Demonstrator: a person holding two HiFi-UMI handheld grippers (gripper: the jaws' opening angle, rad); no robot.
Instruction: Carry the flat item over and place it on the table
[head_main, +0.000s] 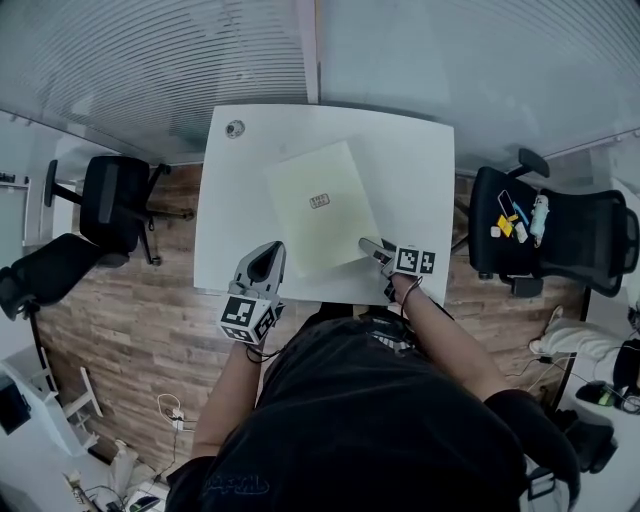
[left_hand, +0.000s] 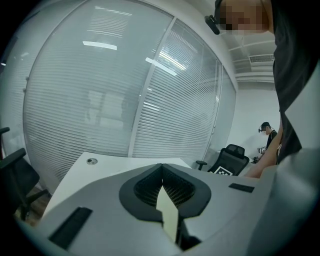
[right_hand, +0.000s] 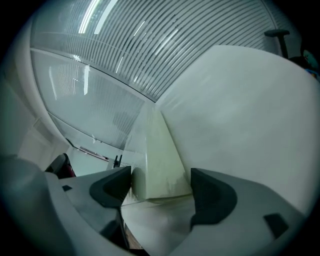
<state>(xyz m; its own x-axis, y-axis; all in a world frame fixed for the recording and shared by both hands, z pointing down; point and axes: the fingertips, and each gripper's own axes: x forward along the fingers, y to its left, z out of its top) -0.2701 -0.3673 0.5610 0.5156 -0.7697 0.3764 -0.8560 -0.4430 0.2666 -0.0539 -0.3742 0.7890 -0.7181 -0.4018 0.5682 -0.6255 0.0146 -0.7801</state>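
Pale yellow-green, thin and stiff-looking: that is the sliver of the flat item (left_hand: 169, 212) pinched between my left gripper (left_hand: 162, 180), whose jaws are pressed together on its near-left corner. My right gripper (right_hand: 160, 192) is the opposite, its jaws spread wide either side of the near-right corner. The sheet's edge sits between the pads, but neither seems to press on it.

Seen from the head view, both grippers work at the near edge of the white table (head_main: 240, 200). The flat item (head_main: 320, 205) stretches away from them, turned at a slant and lying within the tabletop. Whether its near edge is fully down I can't tell.

I judge the carrying done and the placing nearly so. What is left is to let go with my left side and draw both grippers clear. Beyond the table stands a glass wall with blinds (head_main: 200, 50).
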